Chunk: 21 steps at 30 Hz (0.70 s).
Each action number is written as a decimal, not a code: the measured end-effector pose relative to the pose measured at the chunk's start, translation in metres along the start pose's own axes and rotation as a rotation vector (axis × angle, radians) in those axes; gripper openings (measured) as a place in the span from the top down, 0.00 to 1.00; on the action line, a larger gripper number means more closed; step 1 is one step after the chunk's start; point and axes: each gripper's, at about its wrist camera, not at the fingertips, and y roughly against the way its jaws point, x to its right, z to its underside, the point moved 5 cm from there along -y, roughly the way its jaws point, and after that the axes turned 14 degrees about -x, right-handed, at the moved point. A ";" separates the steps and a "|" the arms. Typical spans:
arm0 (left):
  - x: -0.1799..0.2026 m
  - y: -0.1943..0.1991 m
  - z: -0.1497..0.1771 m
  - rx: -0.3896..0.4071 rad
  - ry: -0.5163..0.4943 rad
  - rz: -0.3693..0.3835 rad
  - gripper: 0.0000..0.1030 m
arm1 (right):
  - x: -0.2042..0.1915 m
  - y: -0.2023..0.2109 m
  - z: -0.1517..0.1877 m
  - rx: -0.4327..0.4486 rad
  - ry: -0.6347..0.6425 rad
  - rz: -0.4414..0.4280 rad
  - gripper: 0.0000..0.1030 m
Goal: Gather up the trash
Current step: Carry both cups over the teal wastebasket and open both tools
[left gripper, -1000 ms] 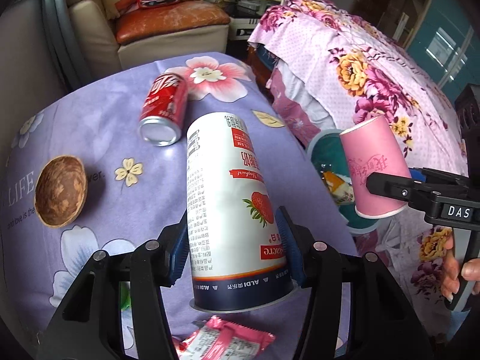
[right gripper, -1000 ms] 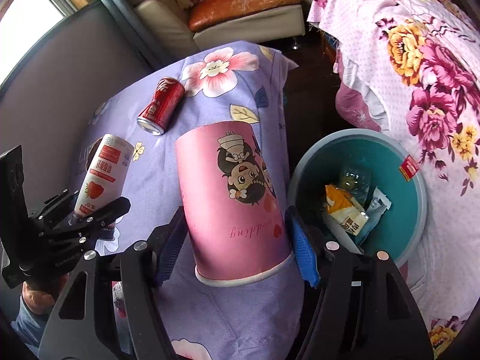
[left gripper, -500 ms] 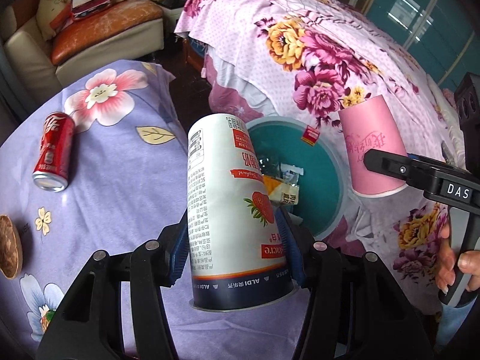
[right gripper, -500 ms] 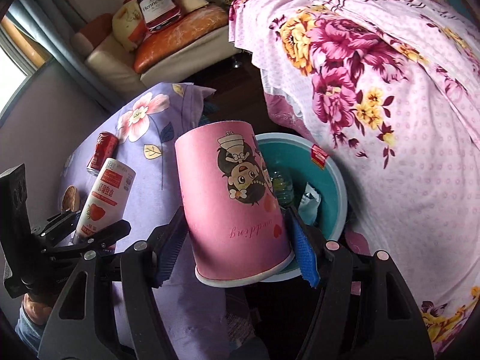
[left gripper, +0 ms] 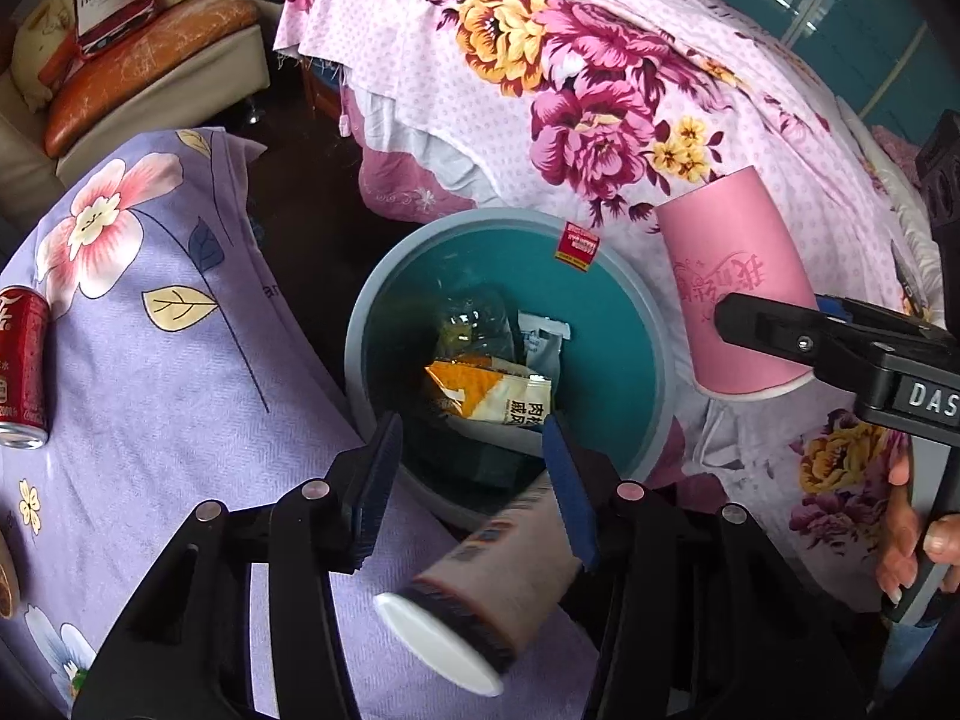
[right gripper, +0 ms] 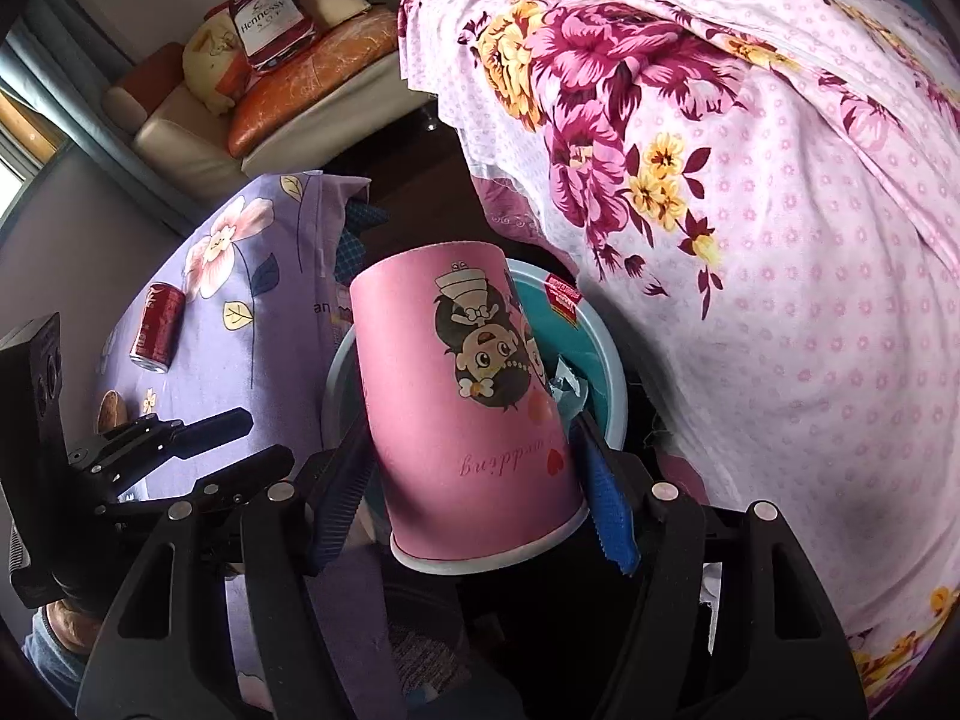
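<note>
Your left gripper (left gripper: 474, 480) points down over the teal bin (left gripper: 630, 324), which stands on the floor between the bench (left gripper: 150, 372) and the bed (left gripper: 600, 90). Its jaws have just been closing slightly, yet the fingers (left gripper: 375, 480) stand apart with bare space between them. The white carton (left gripper: 480, 588) is tilted and blurred below the right finger; you cannot tell whether it still touches that pad. Wrappers (left gripper: 498, 396) and a clear bottle (left gripper: 474, 318) lie inside the bin.

Your right gripper (right gripper: 474, 480) clamps the pink paper cup (right gripper: 462, 396) upside down, one finger pressed on each side, rim toward the camera, above the bin's rim (right gripper: 606, 360).

A red can (left gripper: 21, 366) lies on its side on the bench's purple floral cloth.
</note>
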 end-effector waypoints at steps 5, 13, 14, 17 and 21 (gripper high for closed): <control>-0.012 -0.018 -0.006 -0.022 0.036 -0.014 0.52 | 0.009 -0.008 -0.002 -0.015 -0.011 0.007 0.39; -0.023 -0.013 -0.002 -0.012 0.060 -0.006 0.42 | 0.014 -0.020 -0.003 -0.044 -0.015 0.008 0.39; -0.024 -0.012 0.000 -0.014 0.065 -0.001 0.38 | 0.014 -0.021 -0.003 -0.044 -0.015 0.007 0.39; -0.027 -0.002 0.007 0.018 0.079 -0.011 0.22 | 0.011 -0.022 -0.004 -0.042 -0.013 0.008 0.39; -0.032 0.010 0.017 0.045 0.086 -0.013 0.15 | 0.004 -0.023 -0.008 -0.037 0.000 0.012 0.38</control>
